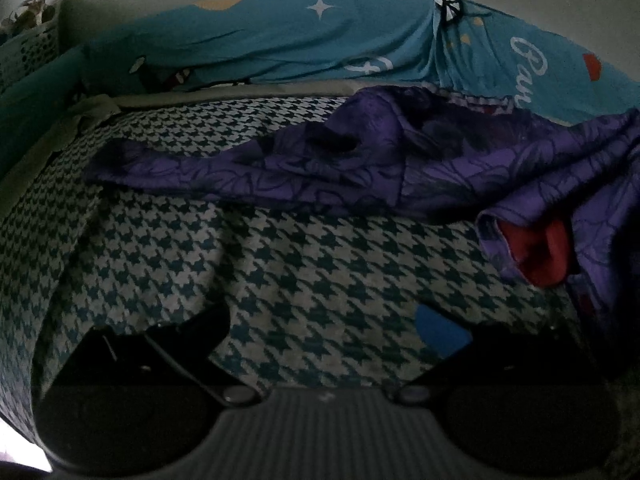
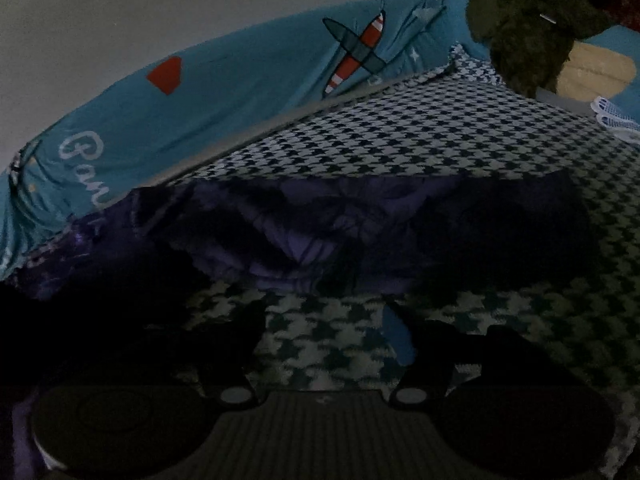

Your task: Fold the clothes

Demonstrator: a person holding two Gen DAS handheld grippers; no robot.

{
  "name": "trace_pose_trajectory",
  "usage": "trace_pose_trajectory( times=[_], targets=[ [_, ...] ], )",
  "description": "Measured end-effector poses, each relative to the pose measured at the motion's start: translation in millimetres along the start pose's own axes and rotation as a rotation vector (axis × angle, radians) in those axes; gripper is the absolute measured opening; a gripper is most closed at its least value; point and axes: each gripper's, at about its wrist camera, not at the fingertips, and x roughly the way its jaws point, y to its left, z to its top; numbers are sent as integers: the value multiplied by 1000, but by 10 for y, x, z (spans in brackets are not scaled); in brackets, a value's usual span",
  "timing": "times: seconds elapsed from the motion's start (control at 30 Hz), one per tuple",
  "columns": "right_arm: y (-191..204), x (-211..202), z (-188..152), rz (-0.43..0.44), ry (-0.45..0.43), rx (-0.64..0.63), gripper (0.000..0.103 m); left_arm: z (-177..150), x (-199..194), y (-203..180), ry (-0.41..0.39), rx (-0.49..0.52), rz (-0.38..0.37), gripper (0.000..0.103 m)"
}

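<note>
A purple patterned garment (image 1: 400,168) with a red lining (image 1: 540,252) lies crumpled on a houndstooth blanket (image 1: 280,264); it spreads from the middle to the right in the left wrist view. My left gripper (image 1: 324,328) hovers low over the blanket in front of it, open and holding nothing. In the dim right wrist view the same garment (image 2: 320,236) lies across the middle, just beyond my right gripper (image 2: 332,332), which is open with only blanket (image 2: 440,136) between its fingers.
A teal sheet (image 1: 320,44) printed with stars and letters runs along the far side, against a pale wall; it shows an aeroplane print (image 2: 356,52) in the right wrist view. A dark green plush thing (image 2: 528,32) sits at the far right. A white basket (image 1: 28,48) stands far left.
</note>
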Motion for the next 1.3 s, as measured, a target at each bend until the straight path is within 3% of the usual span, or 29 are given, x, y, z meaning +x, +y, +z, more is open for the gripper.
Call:
trace_pose_trajectory(
  times=[0.27, 0.53, 0.6, 0.67, 0.73, 0.9, 1.0, 1.13, 1.23, 1.3],
  targets=[
    [-84, 208, 98, 42, -59, 125, 80, 0, 65, -96, 10, 25, 7, 103],
    [-70, 351, 154, 30, -120, 155, 79, 18, 106, -193, 11, 51, 11, 103],
    [-25, 391, 165, 25, -125, 132, 63, 18, 121, -211, 12, 56, 17, 103],
    [24, 432, 176, 24, -127, 106, 35, 17, 136, -222, 14, 57, 20, 103],
    [53, 461, 183, 22, -127, 93, 21, 19, 139, -228, 15, 57, 19, 103],
    [76, 436, 227, 102, -136, 137, 12, 21, 130, -241, 6, 64, 28, 103],
    [149, 354, 258, 211, -154, 156, 11, 24, 140, -250, 11, 64, 27, 103],
    [388, 198, 266, 422, -167, 153, 11, 20, 145, -269, 12, 72, 28, 103],
    [712, 22, 205, 657, -155, 65, 10, 7, 160, -279, 18, 77, 30, 103],
    [971, -111, 129, 860, -117, -36, 6, 1, 170, -276, 20, 79, 33, 103]
  ],
)
